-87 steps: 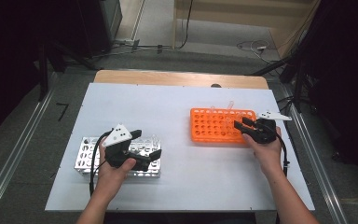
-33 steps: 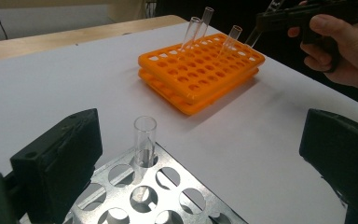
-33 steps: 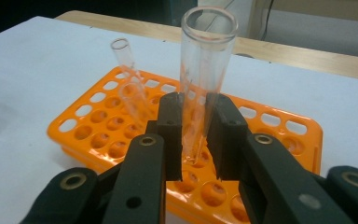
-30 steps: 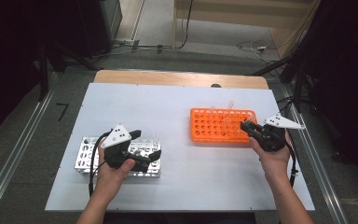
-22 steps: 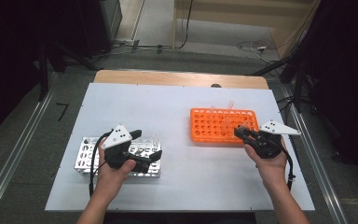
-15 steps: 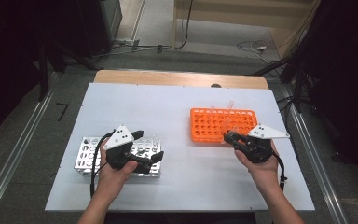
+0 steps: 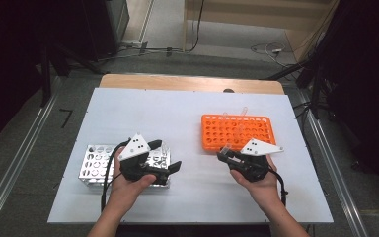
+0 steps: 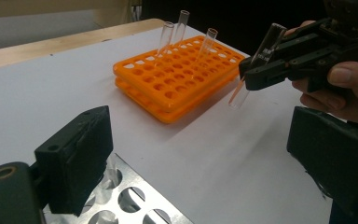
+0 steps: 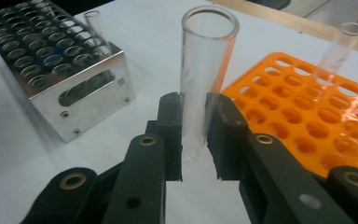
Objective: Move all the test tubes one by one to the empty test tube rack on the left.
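The work in hand is judged to be the moving of glass tubes from the orange rack [image 7: 238, 131], right of centre in the high view, to the metal rack [image 7: 94, 162] at lower left, and it is judged to be in its early part: one test tube [image 9: 206, 74] has been lifted clear and is gripped between the pads of the right gripper [image 7: 227, 154], while three tubes [image 8: 182, 24] are seen standing in the far holes of the orange rack in the left gripper view. In the right gripper view one clear tube [image 9: 94, 25] is seen at the far corner of the metal rack, at upper left, the other holes there appearing empty. What is left is judged to be the carrying of the held tube across the bare white table [image 7: 187, 108], its lowering into a free hole, and the same for the tubes that remain. The right gripper is held low and roughly level in the right hand [image 7: 259, 180], just below the near edge of the orange rack, its tips pointed toward the picture's left, the tube tilted. The left gripper [image 7: 170, 157] is held over the right end of the metal rack, its jaws standing wide with nothing between them, having just been closing a little
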Demonstrator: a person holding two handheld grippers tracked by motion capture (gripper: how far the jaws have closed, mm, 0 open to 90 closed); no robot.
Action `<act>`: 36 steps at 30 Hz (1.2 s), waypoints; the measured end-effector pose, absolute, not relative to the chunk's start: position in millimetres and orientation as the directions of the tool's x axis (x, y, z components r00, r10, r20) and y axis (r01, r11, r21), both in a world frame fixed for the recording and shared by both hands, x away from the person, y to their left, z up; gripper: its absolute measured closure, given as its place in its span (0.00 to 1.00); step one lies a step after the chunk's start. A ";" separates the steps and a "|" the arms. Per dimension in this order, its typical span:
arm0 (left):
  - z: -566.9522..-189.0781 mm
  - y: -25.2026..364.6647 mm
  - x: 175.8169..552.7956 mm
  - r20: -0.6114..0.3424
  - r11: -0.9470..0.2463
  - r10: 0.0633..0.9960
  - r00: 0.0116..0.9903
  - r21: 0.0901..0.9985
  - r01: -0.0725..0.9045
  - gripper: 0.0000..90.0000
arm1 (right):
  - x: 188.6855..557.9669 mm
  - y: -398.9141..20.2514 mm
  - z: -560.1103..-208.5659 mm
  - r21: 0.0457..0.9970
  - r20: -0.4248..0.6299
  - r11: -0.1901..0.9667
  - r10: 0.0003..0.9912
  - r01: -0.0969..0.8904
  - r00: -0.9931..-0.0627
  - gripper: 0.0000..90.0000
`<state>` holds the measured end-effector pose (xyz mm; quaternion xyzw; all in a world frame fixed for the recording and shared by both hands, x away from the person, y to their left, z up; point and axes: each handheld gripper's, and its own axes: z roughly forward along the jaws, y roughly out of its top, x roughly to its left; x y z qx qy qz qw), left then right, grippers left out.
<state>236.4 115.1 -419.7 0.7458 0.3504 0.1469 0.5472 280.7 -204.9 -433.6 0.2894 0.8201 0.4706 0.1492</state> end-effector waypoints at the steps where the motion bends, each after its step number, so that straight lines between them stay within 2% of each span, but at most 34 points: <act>1: -419.4 113.1 235.9 -0.164 -0.155 0.685 0.710 0.919 0.363 0.12 | 279.7 -201.9 -434.1 0.856 0.026 0.396 0.610 0.333 -0.792 0.82; 9: -419.1 98.7 234.3 -0.147 -0.183 0.679 0.719 0.915 0.360 0.28 | 271.6 -181.3 -438.1 0.845 0.012 0.435 0.566 0.311 -0.824 0.82; 23: -418.0 79.8 229.1 -0.139 -0.190 0.614 0.777 0.929 0.316 0.54 | 259.5 -155.8 -439.5 0.837 0.002 0.472 0.504 0.277 -0.864 0.82; 36: -420.1 65.0 225.2 -0.110 -0.215 0.582 0.806 0.935 0.282 0.71 | 249.2 -143.5 -435.8 0.836 0.001 0.487 0.458 0.252 -0.889 0.82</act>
